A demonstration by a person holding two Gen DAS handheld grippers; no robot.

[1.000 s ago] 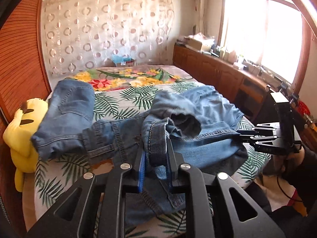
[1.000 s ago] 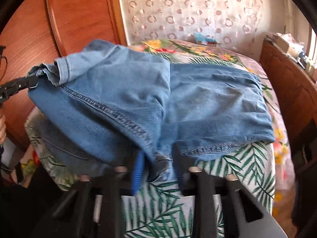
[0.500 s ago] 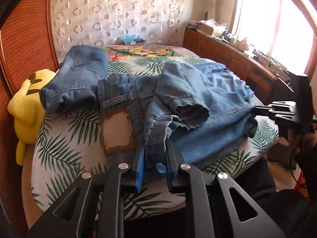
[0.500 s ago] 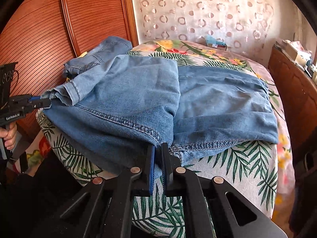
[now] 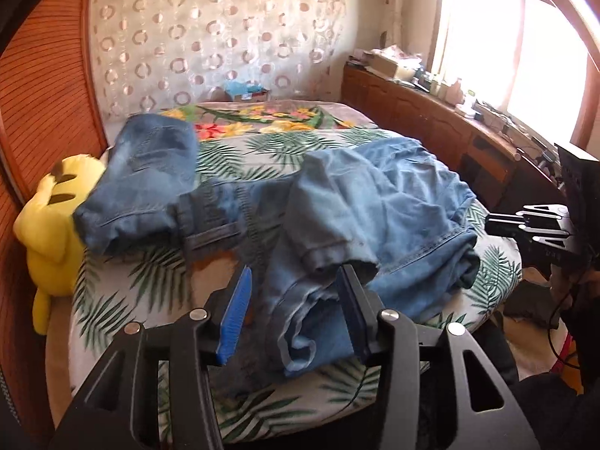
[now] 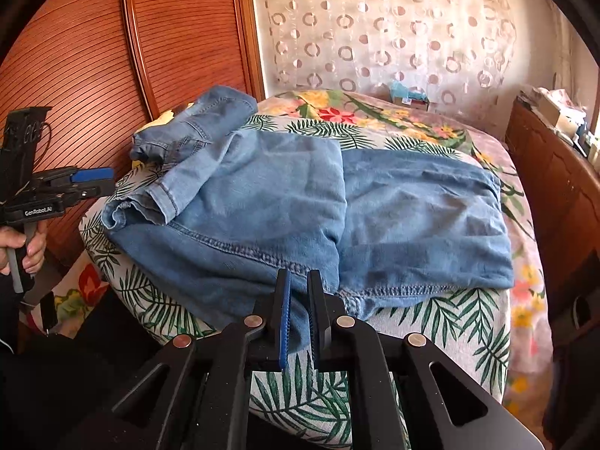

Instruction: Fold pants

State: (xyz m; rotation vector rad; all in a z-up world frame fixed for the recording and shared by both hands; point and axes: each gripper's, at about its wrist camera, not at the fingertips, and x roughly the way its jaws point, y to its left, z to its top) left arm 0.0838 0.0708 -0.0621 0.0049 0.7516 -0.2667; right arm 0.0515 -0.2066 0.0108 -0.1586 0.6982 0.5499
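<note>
Palm-print bed (image 6: 431, 322) carries the jeans (image 6: 285, 210). Left claw (image 5: 296, 307) is opening — hem lies loose between its pads. Right claw (image 6: 299, 311) pinches the seam edge narrow; release only once layers align — then smooth outward.

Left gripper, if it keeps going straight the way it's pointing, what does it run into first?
Most likely the jeans: the left gripper, jaws opening, has their rolled hem between its fingers, untouched by the pads.

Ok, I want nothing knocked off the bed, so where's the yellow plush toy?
In the left wrist view the yellow plush toy sits at the bed's left edge against the wooden panel, right beside the second, darker jeans.
</note>
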